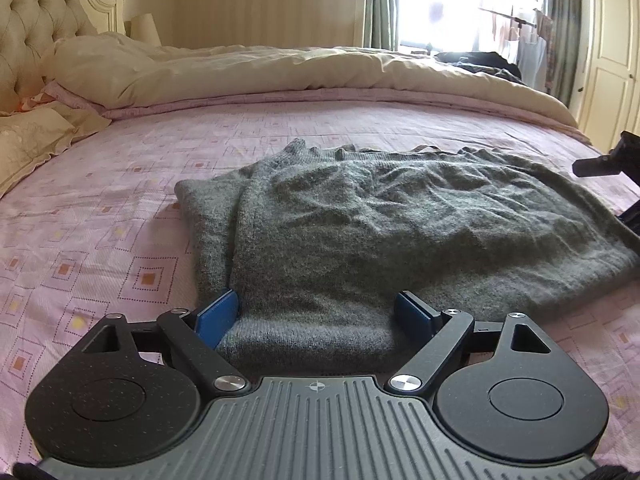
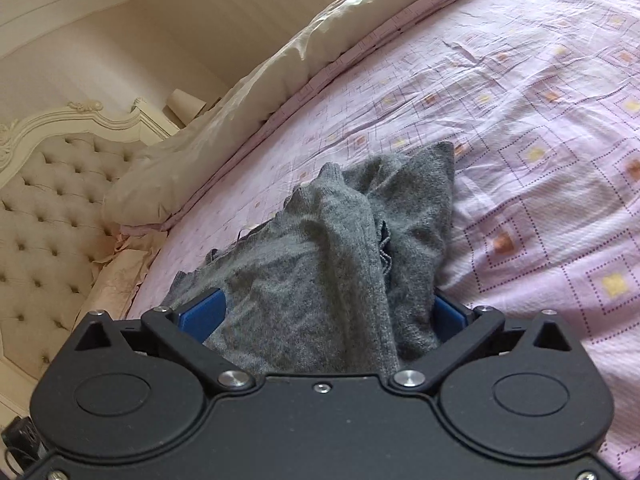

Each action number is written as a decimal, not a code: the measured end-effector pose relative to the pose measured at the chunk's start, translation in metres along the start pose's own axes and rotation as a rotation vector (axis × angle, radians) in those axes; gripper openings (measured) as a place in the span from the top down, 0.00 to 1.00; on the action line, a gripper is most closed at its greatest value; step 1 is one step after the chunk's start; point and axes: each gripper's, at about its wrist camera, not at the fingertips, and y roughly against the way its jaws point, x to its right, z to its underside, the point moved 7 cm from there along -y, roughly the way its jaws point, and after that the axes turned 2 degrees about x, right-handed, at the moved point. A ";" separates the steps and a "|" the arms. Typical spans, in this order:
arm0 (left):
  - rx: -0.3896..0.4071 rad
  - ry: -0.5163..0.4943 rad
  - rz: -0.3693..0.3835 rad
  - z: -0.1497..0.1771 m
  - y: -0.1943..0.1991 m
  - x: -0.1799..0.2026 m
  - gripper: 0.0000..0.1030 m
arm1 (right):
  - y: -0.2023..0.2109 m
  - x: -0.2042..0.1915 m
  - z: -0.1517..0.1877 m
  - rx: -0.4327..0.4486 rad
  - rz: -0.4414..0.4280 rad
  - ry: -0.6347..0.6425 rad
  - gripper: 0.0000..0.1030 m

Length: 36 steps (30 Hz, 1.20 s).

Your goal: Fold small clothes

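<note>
A grey knit sweater (image 1: 360,216) lies spread and partly folded on the pink patterned bed sheet (image 1: 100,240). My left gripper (image 1: 316,308) is open, its blue pads either side of the sweater's near ribbed hem. My right gripper (image 2: 324,312) is open too, with bunched sweater fabric (image 2: 328,248) lying between its blue pads; it shows in the left wrist view (image 1: 608,164) as a black part at the sweater's right edge. The sweater's far edge is hidden by folds.
A cream duvet (image 1: 240,68) is pushed to the far side of the bed. A tufted headboard (image 2: 52,184) and pillows (image 1: 36,136) stand at the left. A window with curtains (image 1: 440,0) and a wardrobe door (image 1: 608,40) lie beyond.
</note>
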 end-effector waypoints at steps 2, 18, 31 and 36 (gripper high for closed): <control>-0.011 0.032 -0.013 -0.010 0.008 0.000 0.18 | 0.002 -0.001 0.004 0.021 -0.007 0.042 0.00; -0.073 0.026 0.031 -0.078 -0.045 0.064 0.18 | 0.011 -0.006 0.018 0.120 -0.012 0.165 0.00; -0.223 -0.012 -0.042 -0.063 -0.107 0.079 0.13 | 0.014 -0.003 0.017 0.117 -0.028 0.147 0.00; -0.216 -0.021 -0.041 -0.060 -0.108 0.079 0.09 | 0.015 -0.002 0.015 0.109 -0.043 0.136 0.00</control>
